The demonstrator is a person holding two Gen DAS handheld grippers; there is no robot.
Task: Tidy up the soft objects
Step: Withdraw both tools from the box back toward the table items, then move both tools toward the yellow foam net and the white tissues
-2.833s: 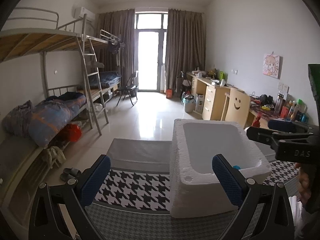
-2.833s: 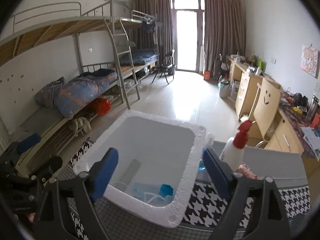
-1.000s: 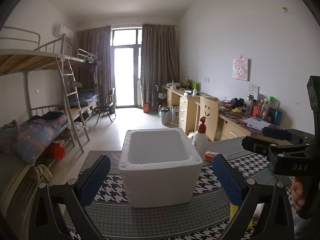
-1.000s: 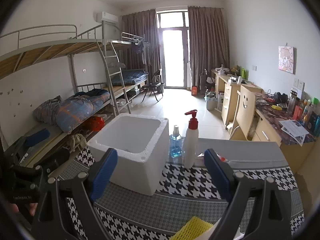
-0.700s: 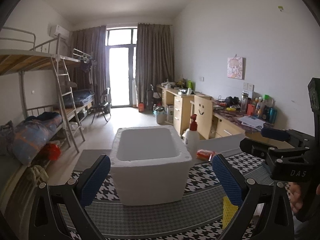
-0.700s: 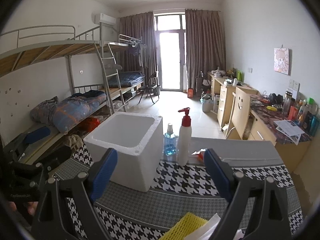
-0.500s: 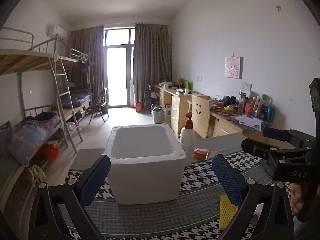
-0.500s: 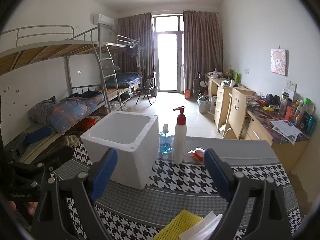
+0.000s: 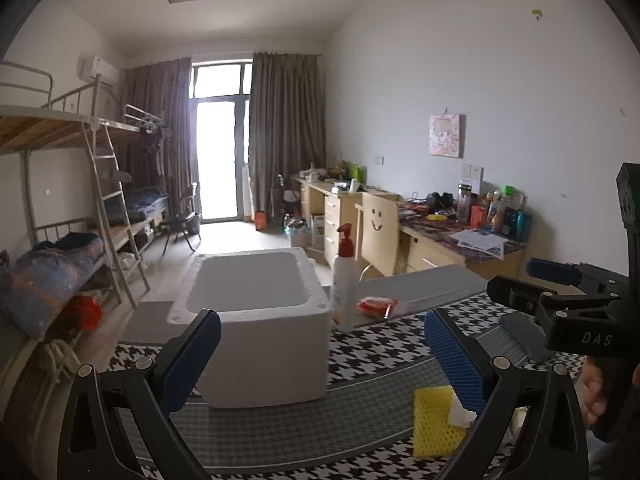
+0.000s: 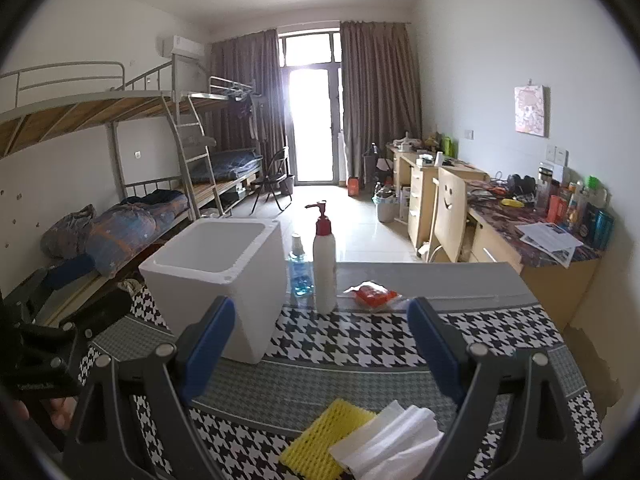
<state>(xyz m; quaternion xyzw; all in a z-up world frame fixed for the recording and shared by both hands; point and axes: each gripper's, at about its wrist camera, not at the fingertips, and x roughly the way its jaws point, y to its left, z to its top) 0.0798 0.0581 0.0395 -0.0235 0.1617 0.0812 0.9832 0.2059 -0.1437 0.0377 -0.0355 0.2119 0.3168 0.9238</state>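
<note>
Yellow sponge [image 10: 330, 438] under tissue [image 10: 390, 446] | just below right gripper [image 10: 320, 344], nearer than left gripper [image 9: 322, 354] | both jaws released, empty

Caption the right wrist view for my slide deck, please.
Open right gripper above yellow mesh sponge and white tissue, white foam box beyond.

On the tabletop [image 10: 360, 376]: one white foam box [image 10: 216, 268], one white pump bottle [image 10: 324, 264] with red top, one small clear bottle [image 10: 298, 270] of blue liquid, one red packet [image 10: 372, 293], one yellow mesh sponge [image 10: 324, 440], one bunch of white tissue [image 10: 392, 444]. Two claws: left claw [image 9: 320, 354], right claw [image 10: 322, 344].
</note>
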